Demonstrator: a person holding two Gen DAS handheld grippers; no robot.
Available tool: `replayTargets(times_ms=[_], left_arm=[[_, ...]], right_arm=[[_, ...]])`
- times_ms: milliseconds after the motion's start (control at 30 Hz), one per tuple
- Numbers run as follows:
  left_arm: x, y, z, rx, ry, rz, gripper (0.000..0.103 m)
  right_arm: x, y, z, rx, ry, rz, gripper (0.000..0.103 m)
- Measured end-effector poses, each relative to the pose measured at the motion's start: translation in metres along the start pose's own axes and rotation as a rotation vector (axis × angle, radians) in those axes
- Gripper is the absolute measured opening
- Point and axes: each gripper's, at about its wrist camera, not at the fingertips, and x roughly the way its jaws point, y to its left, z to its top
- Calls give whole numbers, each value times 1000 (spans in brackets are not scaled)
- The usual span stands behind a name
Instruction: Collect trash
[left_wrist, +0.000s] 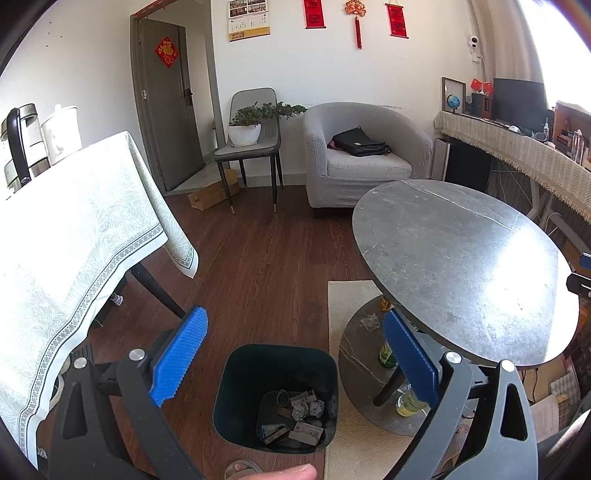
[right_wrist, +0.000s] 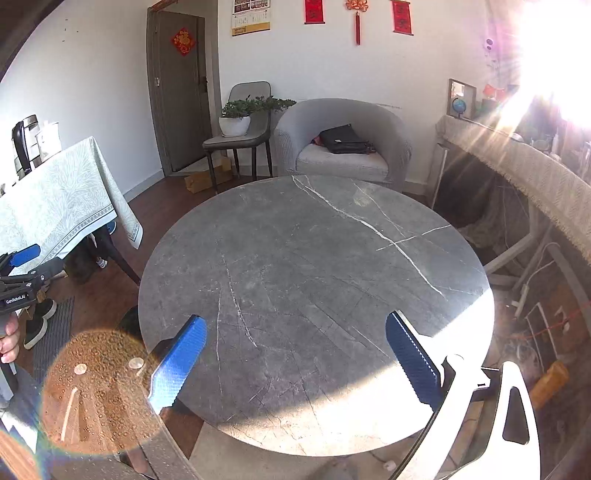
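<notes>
A dark trash bin (left_wrist: 236, 391) stands on the wood floor, holding crumpled paper (left_wrist: 308, 408) and other scraps. My left gripper (left_wrist: 295, 317) hangs open above and just behind it, with nothing between its blue pads. A crumpled grey wad (left_wrist: 370, 322) lies on the lower shelf under the round marble table (left_wrist: 454, 258). In the right wrist view my right gripper (right_wrist: 295, 319) is open over the bare marble table (right_wrist: 314, 258), its jaws empty. The left gripper (right_wrist: 22, 266) shows at that view's left edge, held by a hand (right_wrist: 9, 343).
A cloth-covered table (left_wrist: 74, 240) stands at left. Bottles (left_wrist: 387, 354) sit under the round table, on a pale rug (left_wrist: 351, 295). Behind are a chair with a potted plant (left_wrist: 245, 127), an armchair (left_wrist: 365, 155) with a black bag, and a cardboard box (left_wrist: 210, 195).
</notes>
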Motion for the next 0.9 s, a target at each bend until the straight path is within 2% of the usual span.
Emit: replayTargets(times_ms=[400, 900], left_arm=[[2, 3, -1, -29, 3, -26, 98], [1, 4, -1, -27, -1, -26, 98]], right_arm=[[-4, 9, -1, -34, -7, 52, 99], [-2, 12, -1, -44, 0, 55, 99]])
